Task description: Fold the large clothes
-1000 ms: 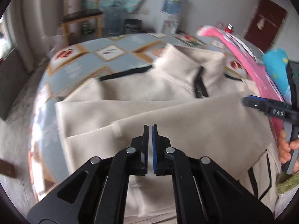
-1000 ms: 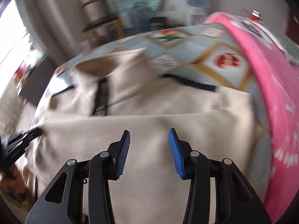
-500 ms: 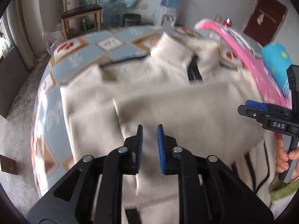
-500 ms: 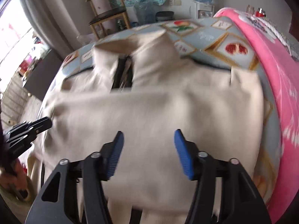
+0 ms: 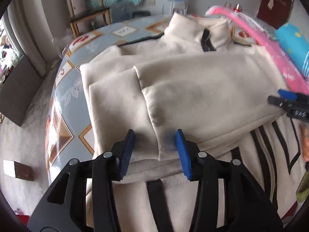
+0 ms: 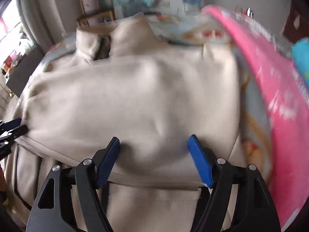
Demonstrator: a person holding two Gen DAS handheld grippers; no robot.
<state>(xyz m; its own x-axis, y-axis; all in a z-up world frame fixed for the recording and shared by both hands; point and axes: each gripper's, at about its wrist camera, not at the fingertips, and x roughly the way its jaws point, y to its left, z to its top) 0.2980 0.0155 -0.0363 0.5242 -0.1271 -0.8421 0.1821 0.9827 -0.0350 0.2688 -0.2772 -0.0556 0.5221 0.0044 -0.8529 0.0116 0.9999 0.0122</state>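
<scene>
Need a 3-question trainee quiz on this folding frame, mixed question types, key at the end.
1. True or false: the left gripper is clamped on the cream jacket.
2. What lies folded across the jacket's chest: A) a sleeve B) a towel C) a belt?
3. Which colour is the blanket beside the jacket on the right gripper's side?

Key:
1. False. Its jaws are opening, pads clear of the cloth.
2. A
3. Pink

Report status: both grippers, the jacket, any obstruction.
Left gripper, right gripper: jaws opening, nothing clamped. Cream jacket on the table, sleeves folded across its body. Pink blanket alongside, off the jacket.
</scene>
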